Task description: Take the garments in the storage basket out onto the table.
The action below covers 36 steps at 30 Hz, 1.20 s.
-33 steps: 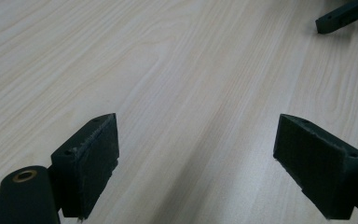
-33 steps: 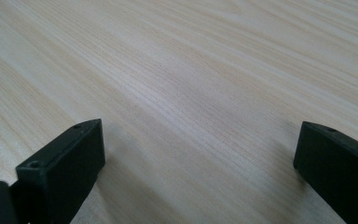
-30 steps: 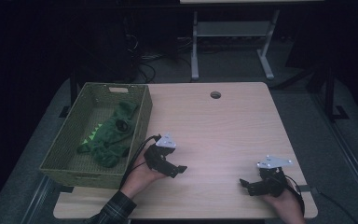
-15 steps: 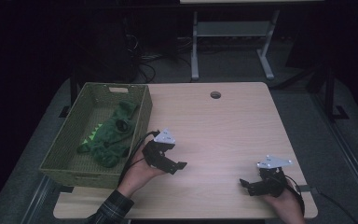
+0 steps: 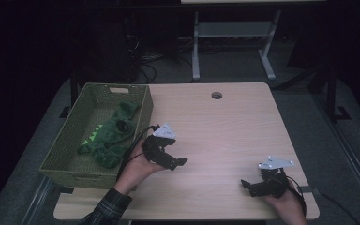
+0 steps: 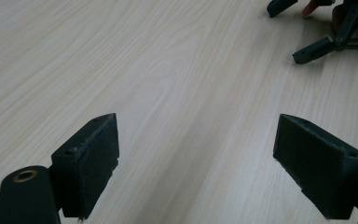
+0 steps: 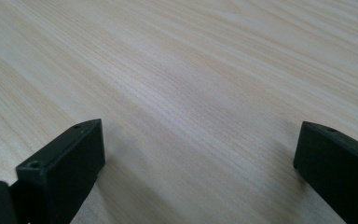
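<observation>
A green plush toy (image 5: 111, 137) with a light green spiky back lies inside a green woven basket (image 5: 63, 170) at the table's left. My left gripper (image 5: 176, 163) hovers just right of the basket, over bare wood, and points to the right. In the left gripper view this left gripper (image 6: 196, 163) has its jaws wide apart and empty. My right gripper (image 5: 248, 186) sits low near the front right corner and points left. Its own view shows the right gripper (image 7: 196, 163) open over bare wood, holding nothing. The right gripper (image 6: 328, 32) also appears far off in the left gripper view.
The pale wooden table (image 5: 225, 136) has a round cable hole (image 5: 216, 95) near its far edge. A white metal stand (image 5: 234, 42) and cables stand on the dark floor behind. A plaid sleeve (image 5: 108, 208) enters at the front left.
My left gripper has drifted a little away from the front edge, still beside the basket. The right gripper has hardly moved.
</observation>
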Motion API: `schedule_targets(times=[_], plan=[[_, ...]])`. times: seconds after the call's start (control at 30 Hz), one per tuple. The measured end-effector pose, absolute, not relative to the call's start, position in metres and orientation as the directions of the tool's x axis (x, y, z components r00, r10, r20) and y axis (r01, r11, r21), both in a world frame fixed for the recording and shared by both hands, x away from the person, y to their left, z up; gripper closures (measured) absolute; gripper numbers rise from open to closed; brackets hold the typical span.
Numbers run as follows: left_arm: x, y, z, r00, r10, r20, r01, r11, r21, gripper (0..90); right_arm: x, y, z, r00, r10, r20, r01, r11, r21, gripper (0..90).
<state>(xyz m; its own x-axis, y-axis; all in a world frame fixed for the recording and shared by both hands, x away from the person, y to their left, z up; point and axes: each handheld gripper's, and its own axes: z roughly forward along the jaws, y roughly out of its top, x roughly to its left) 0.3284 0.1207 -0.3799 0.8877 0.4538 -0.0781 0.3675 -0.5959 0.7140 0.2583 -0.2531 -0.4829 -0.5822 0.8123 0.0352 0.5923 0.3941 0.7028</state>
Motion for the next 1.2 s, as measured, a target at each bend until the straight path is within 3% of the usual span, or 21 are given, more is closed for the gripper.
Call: schedule_targets(times=[0.53, 1.2], plan=[[0.339, 0.117, -0.359, 0.898, 0.434, -0.075, 0.349, -0.598, 0.722, 13.9, 0.258, -0.253, -0.483, -0.582, 0.812, 0.035, 0.592, 0.394, 0.703, 1.5], [0.345, 0.15, -0.345, 0.877, 0.476, -0.067, 0.371, -0.581, 0.725, 14.6, 0.259, -0.253, -0.483, -0.584, 0.811, 0.032, 0.589, 0.396, 0.704, 1.5]])
